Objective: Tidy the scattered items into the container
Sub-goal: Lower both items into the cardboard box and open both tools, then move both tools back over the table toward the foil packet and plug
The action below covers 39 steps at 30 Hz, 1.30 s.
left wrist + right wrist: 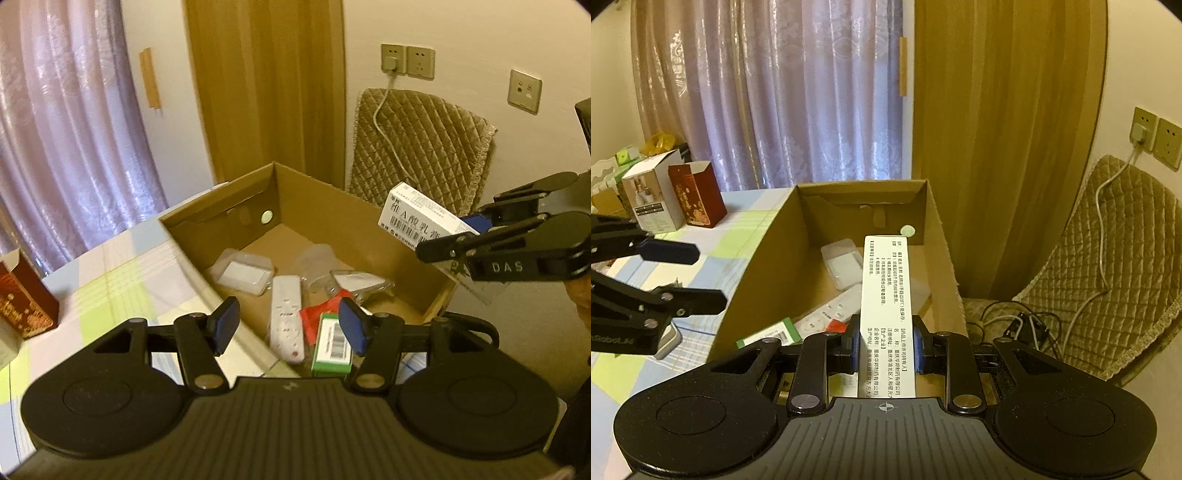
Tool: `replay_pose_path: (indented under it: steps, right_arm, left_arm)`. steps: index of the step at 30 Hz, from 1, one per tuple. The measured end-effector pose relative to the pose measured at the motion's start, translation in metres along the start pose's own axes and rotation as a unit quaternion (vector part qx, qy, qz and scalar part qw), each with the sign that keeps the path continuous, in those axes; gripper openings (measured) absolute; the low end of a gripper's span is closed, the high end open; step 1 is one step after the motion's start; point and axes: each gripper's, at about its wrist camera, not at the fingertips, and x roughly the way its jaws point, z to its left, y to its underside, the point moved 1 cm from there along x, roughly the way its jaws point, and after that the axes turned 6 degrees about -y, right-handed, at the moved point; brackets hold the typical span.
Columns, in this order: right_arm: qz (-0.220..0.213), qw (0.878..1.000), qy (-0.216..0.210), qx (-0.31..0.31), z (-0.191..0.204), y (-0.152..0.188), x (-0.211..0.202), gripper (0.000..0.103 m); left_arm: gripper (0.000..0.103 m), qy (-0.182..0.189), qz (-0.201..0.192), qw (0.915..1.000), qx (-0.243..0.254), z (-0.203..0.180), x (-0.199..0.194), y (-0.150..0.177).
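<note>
Clamping a long white printed box (pixel 886 317) between its blue pads, the right gripper (pixel 885 345) holds it above the open cardboard box (pixel 757 258) at the centre of the right wrist frame. At the bottom centre of the left wrist frame the left gripper (pixel 288 325) is spread wide and empty over the carton's near edge. Inside the carton lie a white remote (pixel 286 317), a green-edged box (pixel 330 345), a red piece (pixel 314 321) and clear plastic cases (pixel 245 275); a red carton (pixel 698 194) stands on the checked bench (pixel 738 225) at left.
</note>
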Motion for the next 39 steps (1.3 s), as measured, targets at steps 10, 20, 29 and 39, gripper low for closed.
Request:
replay_pose_path:
  steps: [10,20,29,39]
  right_arm:
    - [-0.019,1.000,0.001,-0.019,0.013,-0.021,0.009,0.029]
    - [-0.061,0.998,-0.011,0.012,0.012,-0.037,0.016,0.029]
    - [-0.047,0.999,-0.014,0.016,0.019,-0.019,0.008,0.029]
    - [-0.036,0.998,-0.051,0.022,0.059,0.009,-0.016,0.030]
  left_arm:
    - [0.054,-0.015,0.002,0.9997,-0.017,0.014,-0.021,0.020]
    - [0.054,-0.026,0.017,0.9991,-0.029,0.028,-0.028,0.037]
    - [0.055,-0.033,0.034,0.9979,-0.045,0.038,-0.037,0.060]
    - [0.060,-0.053,0.052,0.9945,-0.073,0.051,-0.069,0.100]
